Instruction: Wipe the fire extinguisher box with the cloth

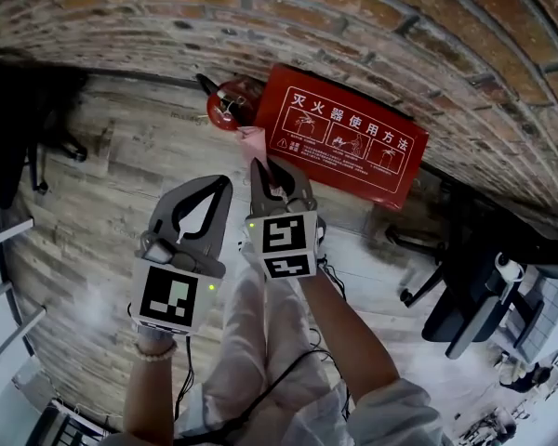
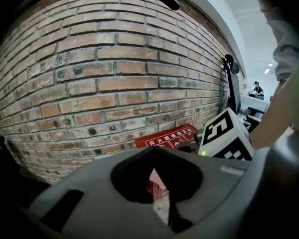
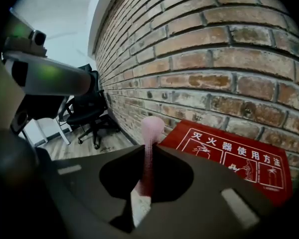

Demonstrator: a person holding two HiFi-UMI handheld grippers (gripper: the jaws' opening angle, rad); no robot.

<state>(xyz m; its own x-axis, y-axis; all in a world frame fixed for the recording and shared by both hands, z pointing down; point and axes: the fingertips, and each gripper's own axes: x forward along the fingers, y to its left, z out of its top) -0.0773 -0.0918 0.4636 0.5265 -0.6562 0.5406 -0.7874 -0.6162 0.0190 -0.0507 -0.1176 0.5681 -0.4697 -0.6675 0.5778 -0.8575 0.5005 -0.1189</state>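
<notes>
The red fire extinguisher box [image 1: 344,142] lies against the brick wall, white instructions on its lid; it also shows in the right gripper view [image 3: 234,158] and the left gripper view [image 2: 164,139]. My right gripper [image 1: 259,167] is shut on a pink cloth [image 1: 251,141], which hangs just short of the box's left end. In the right gripper view the cloth [image 3: 150,133] stands up between the closed jaws of my right gripper [image 3: 148,151]. My left gripper [image 1: 225,183] is beside it on the left, shut and empty [image 2: 154,152].
A red fire extinguisher [image 1: 225,108] stands left of the box by the wall. Black office chairs sit at the right [image 1: 474,286] and along the wall [image 3: 87,111]. A dark shape [image 1: 28,119] fills the far left. The floor is pale wood planks [image 1: 102,249].
</notes>
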